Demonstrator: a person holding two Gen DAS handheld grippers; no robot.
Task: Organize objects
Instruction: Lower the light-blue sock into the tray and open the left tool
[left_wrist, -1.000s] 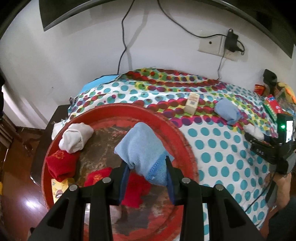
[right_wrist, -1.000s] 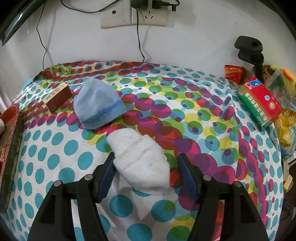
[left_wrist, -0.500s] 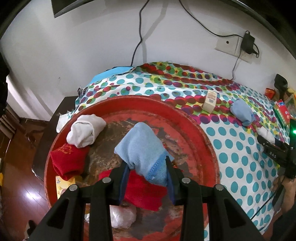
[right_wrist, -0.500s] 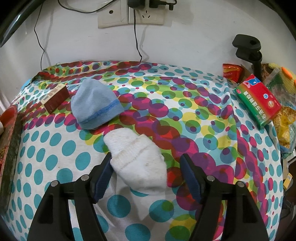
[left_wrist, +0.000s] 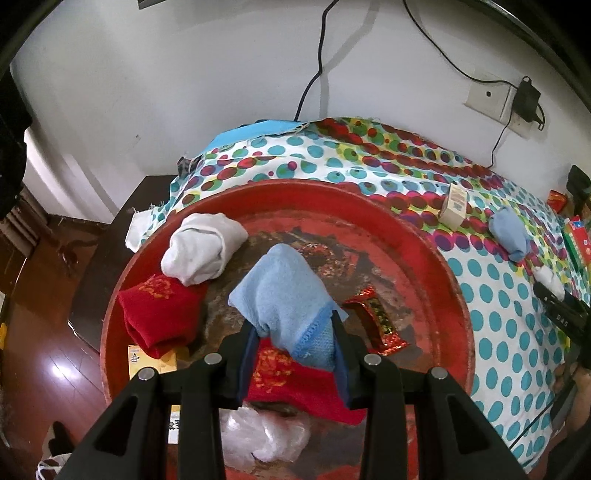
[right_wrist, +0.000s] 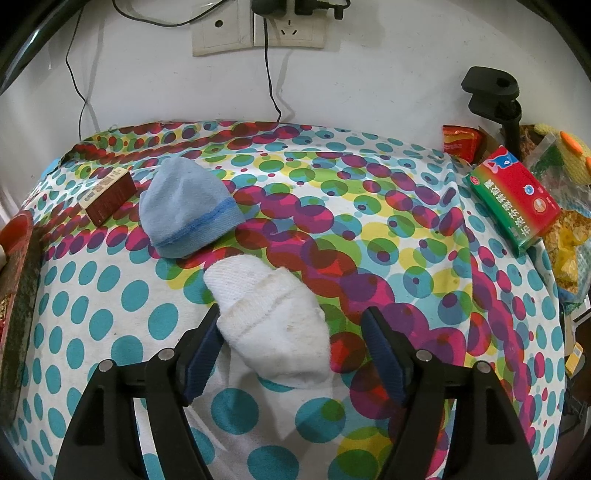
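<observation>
My left gripper (left_wrist: 293, 334) is shut on a light blue sock (left_wrist: 284, 295) and holds it above the round red tray (left_wrist: 436, 266). In the tray lie a white sock (left_wrist: 201, 251), a red sock (left_wrist: 155, 314), another red sock (left_wrist: 295, 380) and a red-gold wrapper (left_wrist: 378, 325). My right gripper (right_wrist: 291, 332) is open around a white sock (right_wrist: 269, 321) lying on the dotted tablecloth (right_wrist: 369, 240); the left pad touches it. A second light blue sock (right_wrist: 186, 212) lies just beyond it.
A small brown box (right_wrist: 109, 195) lies left of the blue sock. A red-green box (right_wrist: 513, 195), snack bags and a black clamp stand (right_wrist: 495, 92) are at the right edge. The tray rim (right_wrist: 18, 258) is at far left. Wall sockets and cables are behind.
My left gripper has carried the blue sock further over the tray, and the wrapper has come into view. My right gripper has opened a little wider around the white sock.
</observation>
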